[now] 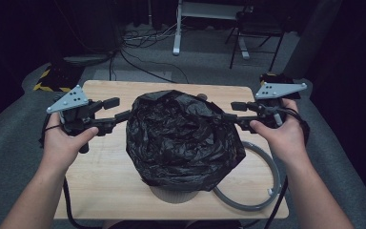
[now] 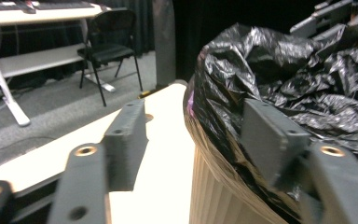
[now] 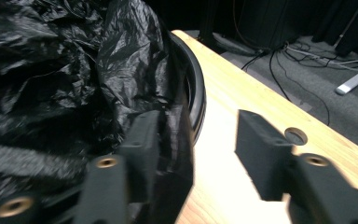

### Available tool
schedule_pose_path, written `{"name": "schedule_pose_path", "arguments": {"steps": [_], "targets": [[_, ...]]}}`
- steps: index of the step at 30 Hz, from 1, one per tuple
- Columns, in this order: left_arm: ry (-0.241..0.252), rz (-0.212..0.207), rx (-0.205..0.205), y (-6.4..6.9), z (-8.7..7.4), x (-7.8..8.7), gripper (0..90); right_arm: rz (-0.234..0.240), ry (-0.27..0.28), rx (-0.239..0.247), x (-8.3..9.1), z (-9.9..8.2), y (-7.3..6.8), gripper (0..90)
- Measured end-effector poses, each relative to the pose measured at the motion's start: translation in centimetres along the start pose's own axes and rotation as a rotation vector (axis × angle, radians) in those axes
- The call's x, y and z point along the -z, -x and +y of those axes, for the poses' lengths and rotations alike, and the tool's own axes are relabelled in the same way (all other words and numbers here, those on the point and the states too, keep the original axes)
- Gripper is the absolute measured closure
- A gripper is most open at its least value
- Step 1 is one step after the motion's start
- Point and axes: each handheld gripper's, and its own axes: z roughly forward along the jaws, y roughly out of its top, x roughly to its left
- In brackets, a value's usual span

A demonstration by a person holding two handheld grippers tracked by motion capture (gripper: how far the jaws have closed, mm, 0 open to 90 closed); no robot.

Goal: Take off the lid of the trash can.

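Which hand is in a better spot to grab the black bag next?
Probably the left hand-held gripper: one open jaw already lies against the black bag at the bin's rim. The right hand-held gripper straddles the rim too, so it's close.

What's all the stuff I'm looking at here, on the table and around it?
Bin bag: one, black, crinkled, draped over the bin mid-table.
Bin: one, pale ribbed wall, under the bag.
Ring: one, grey, flat on the table right of the bin.
Table: one, light wood.
Folding chair: one, black, on the carpet beyond.
Desk: one, white-legged, at the back.
Cables: several, dark, on the floor.
Left tongs: black, open, at the bag's left edge.
Right tongs: black, open, at its right edge.
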Motion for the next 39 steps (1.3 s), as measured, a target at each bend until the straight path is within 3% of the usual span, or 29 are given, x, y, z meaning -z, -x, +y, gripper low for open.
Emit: {"name": "schedule_pose_path", "arguments": {"steps": [4, 10, 15, 21, 27, 31, 35, 39], "targets": [[-0.075, -0.034, -0.012, 0.0, -0.3, -0.9, 66.0, 0.003, -0.02, -0.008, -1.2, 0.2, 0.4, 73.3], [-0.093, -0.054, -0.029, 0.2, -0.5, -1.8, 90.0, -0.013, -0.018, -0.011, -1.9, 0.2, 1.0, 84.7], [-0.114, -0.04, -0.029, -0.1, -0.7, -2.7, 90.0, -0.019, -0.036, -0.035, -3.0, -0.4, 1.9, 89.0], [-0.112, -0.058, 0.0, -1.0, -2.1, -3.3, 90.0, -0.001, -0.068, -0.053, -4.6, -1.8, 2.3, 90.0], [-0.065, -0.076, 0.027, -1.2, -3.0, -3.7, 90.0, 0.05, -0.054, -0.106, -5.9, -3.7, 2.5, 90.0], [-0.026, -0.07, 0.047, -1.4, -2.7, -3.9, 90.0, 0.055, -0.089, -0.128, -6.8, -4.1, 3.1, 90.0], [-0.056, -0.079, 0.055, -1.5, -3.0, -4.7, 90.0, 0.093, -0.095, -0.163, -8.0, -4.5, 3.6, 90.0], [-0.119, -0.07, 0.033, -1.3, -3.3, -5.3, 90.0, 0.11, -0.098, -0.148, -8.7, -4.3, 3.4, 90.0]]}}
